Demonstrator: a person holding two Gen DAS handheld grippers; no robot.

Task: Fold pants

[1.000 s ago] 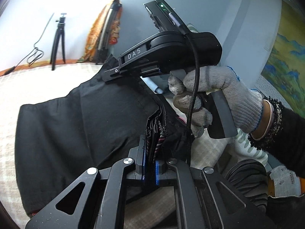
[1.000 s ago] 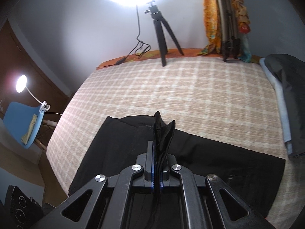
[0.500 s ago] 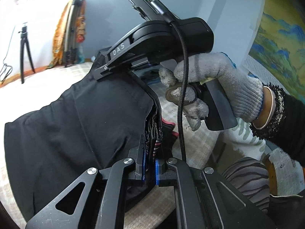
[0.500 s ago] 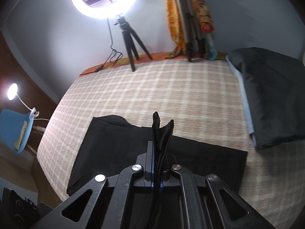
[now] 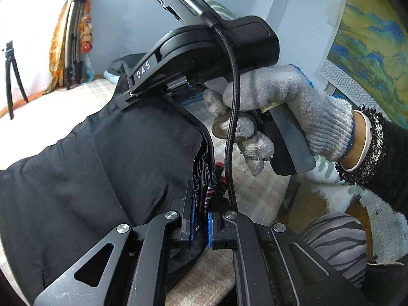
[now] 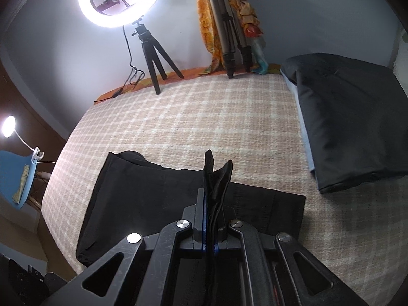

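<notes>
Black pants (image 5: 97,168) hang from both grippers, lifted above a checked bed. My left gripper (image 5: 201,204) is shut on the bunched waistband, where pleated cloth with a red-striped label shows between the pads. The right gripper body (image 5: 204,58), held by a gloved hand, shows just ahead in the left wrist view, clamped on the same edge. In the right wrist view my right gripper (image 6: 211,204) is shut on a fold of black cloth that sticks up between the pads. The rest of the pants (image 6: 153,199) lies flat on the bed (image 6: 216,117) below.
A folded dark garment stack (image 6: 357,122) lies on the bed at the right. A ring light on a tripod (image 6: 150,51) and a second tripod with orange cloth (image 6: 229,25) stand at the bed's far edge. A blue chair with a lamp (image 6: 15,163) stands left.
Both grippers have moved to the right with the pants held. The lower layer on the bed looks shorter, and the dark stack at the right has come further into the right wrist view.
</notes>
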